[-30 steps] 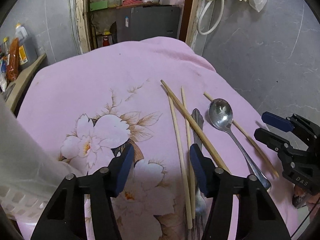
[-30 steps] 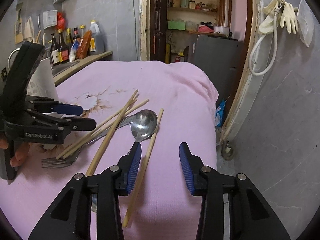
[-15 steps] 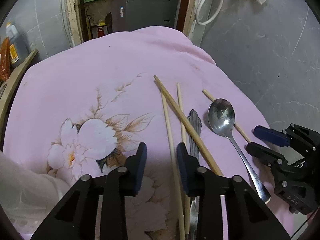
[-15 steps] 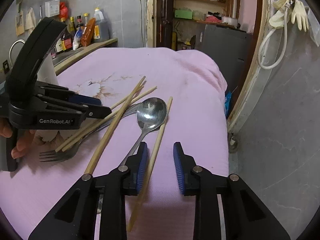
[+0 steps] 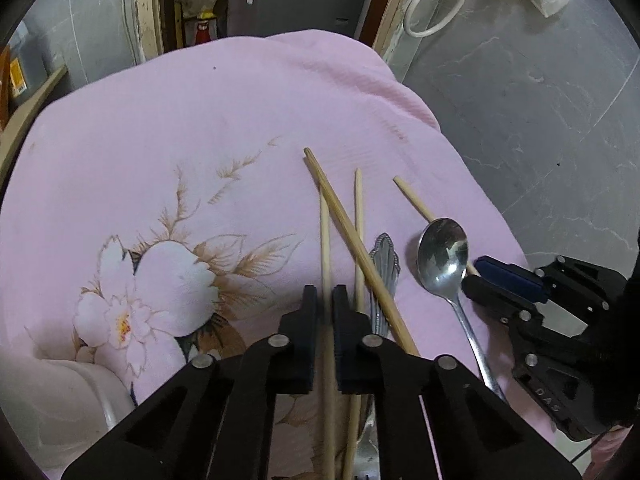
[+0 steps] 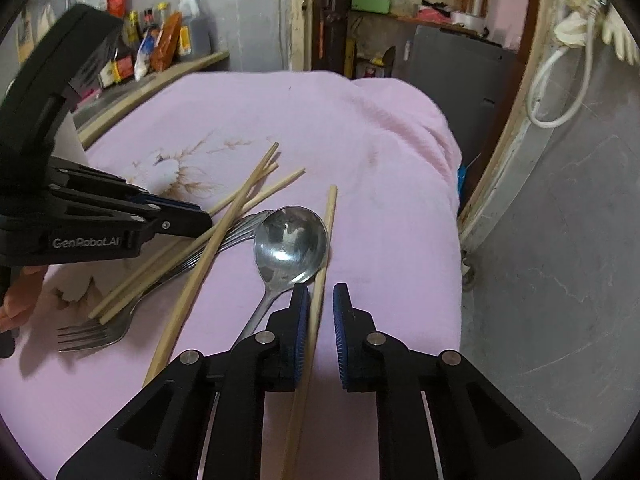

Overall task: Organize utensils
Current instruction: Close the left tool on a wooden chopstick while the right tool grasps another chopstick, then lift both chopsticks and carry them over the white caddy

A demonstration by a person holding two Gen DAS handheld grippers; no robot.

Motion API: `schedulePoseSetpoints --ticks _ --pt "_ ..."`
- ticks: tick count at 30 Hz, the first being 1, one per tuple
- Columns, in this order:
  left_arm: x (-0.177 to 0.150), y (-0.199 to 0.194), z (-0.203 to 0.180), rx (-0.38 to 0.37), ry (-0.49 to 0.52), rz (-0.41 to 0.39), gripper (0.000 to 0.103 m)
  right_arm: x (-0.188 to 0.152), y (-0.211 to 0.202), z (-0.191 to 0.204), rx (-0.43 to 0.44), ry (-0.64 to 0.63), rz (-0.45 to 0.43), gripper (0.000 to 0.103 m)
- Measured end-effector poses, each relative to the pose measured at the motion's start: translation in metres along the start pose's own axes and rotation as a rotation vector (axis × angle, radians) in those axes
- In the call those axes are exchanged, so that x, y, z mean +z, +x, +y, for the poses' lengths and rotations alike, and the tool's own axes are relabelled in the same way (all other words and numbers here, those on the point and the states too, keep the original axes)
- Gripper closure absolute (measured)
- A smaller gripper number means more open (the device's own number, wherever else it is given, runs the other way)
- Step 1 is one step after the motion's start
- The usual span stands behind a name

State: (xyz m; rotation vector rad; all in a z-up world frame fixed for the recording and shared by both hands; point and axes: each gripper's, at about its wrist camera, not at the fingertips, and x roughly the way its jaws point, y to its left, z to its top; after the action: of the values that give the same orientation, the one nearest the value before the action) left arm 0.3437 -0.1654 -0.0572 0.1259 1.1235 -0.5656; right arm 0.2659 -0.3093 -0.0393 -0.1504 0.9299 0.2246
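Right wrist view showed your left gripper (image 6: 200,220) with "GenRobot.AI" printed in pale letters on its side; in the left wrist view your right gripper (image 5: 476,272) carried raised letters that looked like "DAS", though I could not read them for certain.

Your left jaws were clenched on a thin chopstick (image 5: 325,248), which ran straight up between the pads and lay on the pink cloth (image 5: 200,120) covering the surface. Just beside it to the right lay a second thin chopstick (image 5: 359,208), a thicker one (image 5: 344,220) crossing over it, and a fork (image 6: 120,320).

Your right jaws were closing, with a chopstick (image 6: 326,232) between them: it touched the left pad, while a gap remained at the right pad. A spoon (image 6: 290,240) lay just left of that chopstick, bowl up, its handle passing under the left finger.
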Motion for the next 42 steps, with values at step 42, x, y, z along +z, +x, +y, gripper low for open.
schedulePoseSetpoints --ticks 42 --pt "-0.098 -0.164 -0.02 0.059 -0.048 -0.792 0.101 -0.032 -0.124 0.044 0.116 0.151 -0.771 0.101"
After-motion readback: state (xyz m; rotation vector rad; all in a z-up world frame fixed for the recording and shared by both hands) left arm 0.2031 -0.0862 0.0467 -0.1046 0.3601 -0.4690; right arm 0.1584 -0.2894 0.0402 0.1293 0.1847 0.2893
